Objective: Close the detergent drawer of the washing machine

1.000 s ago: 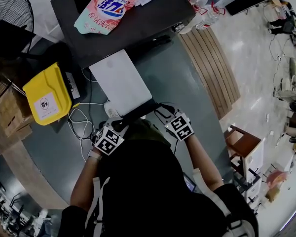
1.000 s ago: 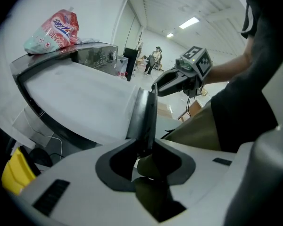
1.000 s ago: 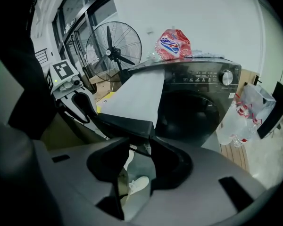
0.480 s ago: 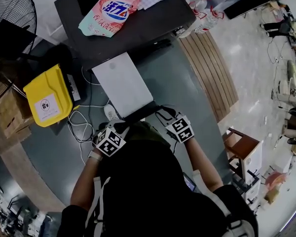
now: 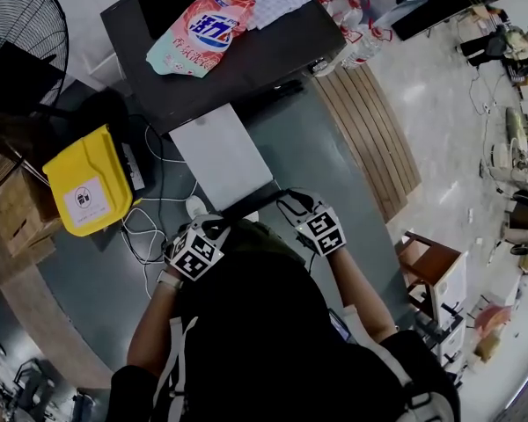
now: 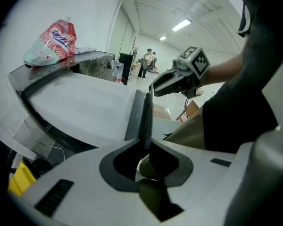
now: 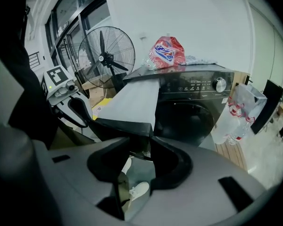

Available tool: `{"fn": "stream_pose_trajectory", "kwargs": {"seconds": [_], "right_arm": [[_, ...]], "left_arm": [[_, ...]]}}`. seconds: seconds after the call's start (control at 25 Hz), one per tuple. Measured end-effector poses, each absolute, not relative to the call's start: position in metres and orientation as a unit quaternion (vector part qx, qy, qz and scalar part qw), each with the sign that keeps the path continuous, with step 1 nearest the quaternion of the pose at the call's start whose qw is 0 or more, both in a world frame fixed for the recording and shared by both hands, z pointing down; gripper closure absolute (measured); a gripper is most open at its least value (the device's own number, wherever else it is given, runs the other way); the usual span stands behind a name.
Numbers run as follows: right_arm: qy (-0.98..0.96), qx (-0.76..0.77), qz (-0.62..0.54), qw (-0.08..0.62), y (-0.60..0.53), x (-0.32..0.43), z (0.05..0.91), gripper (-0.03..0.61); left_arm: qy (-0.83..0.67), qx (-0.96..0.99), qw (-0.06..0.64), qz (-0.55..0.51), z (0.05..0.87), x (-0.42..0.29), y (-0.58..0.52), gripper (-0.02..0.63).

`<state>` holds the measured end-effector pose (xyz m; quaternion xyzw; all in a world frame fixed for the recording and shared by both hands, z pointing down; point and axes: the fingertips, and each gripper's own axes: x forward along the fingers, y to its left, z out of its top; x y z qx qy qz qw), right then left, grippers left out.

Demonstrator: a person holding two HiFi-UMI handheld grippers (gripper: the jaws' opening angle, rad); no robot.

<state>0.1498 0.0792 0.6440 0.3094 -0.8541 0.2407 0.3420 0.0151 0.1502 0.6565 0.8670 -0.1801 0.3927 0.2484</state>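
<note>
The dark washing machine [image 5: 220, 51] [image 7: 193, 102] has its long white-topped detergent drawer [image 5: 220, 152] [image 6: 85, 107] pulled far out towards me. The drawer's dark front panel [image 5: 246, 202] [image 6: 144, 112] is at my hands. My left gripper [image 5: 213, 224] [image 6: 145, 147] has just been closing and is shut on the thin left end of that panel. My right gripper [image 5: 286, 199] [image 7: 140, 145] stands wider, and the panel's right corner [image 7: 141, 126] fills the gap between its pads. Each gripper shows in the other's view: the right gripper [image 6: 172, 84] and the left gripper [image 7: 61, 98].
A pink detergent bag [image 5: 202, 29] [image 7: 167, 53] and a cloth lie on top of the machine. A yellow bin [image 5: 84, 183], loose cables [image 5: 150, 222] and a fan [image 5: 22, 16] are on the left. A wooden pallet [image 5: 370, 130] and bagged water bottles [image 7: 236, 112] are on the right.
Both grippers stay at the drawer's front panel. The head view has shifted slightly, so the machine sits a little higher in the picture. The drawer's length looks unchanged.
</note>
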Motion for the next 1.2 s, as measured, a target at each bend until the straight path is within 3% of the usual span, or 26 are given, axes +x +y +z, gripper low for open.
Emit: {"fn": "stream_pose_trajectory", "kwargs": {"seconds": [1.08,1.16,1.2], "right_arm": [[-0.797,0.451,0.244,0.321,0.018,0.114,0.631,0.433],[-0.792,0.459,0.243,0.32,0.014,0.109,0.631,0.44],[-0.791,0.464,0.242,0.318,0.011,0.106,0.631,0.479]], "left_arm": [[-0.081,0.897,0.187,0.392,0.644,-0.021,0.091,0.563],[-0.076,0.899,0.182,0.392,0.642,-0.024,0.085,0.563],[-0.073,0.899,0.18,0.392,0.642,-0.025,0.082,0.563]]}}
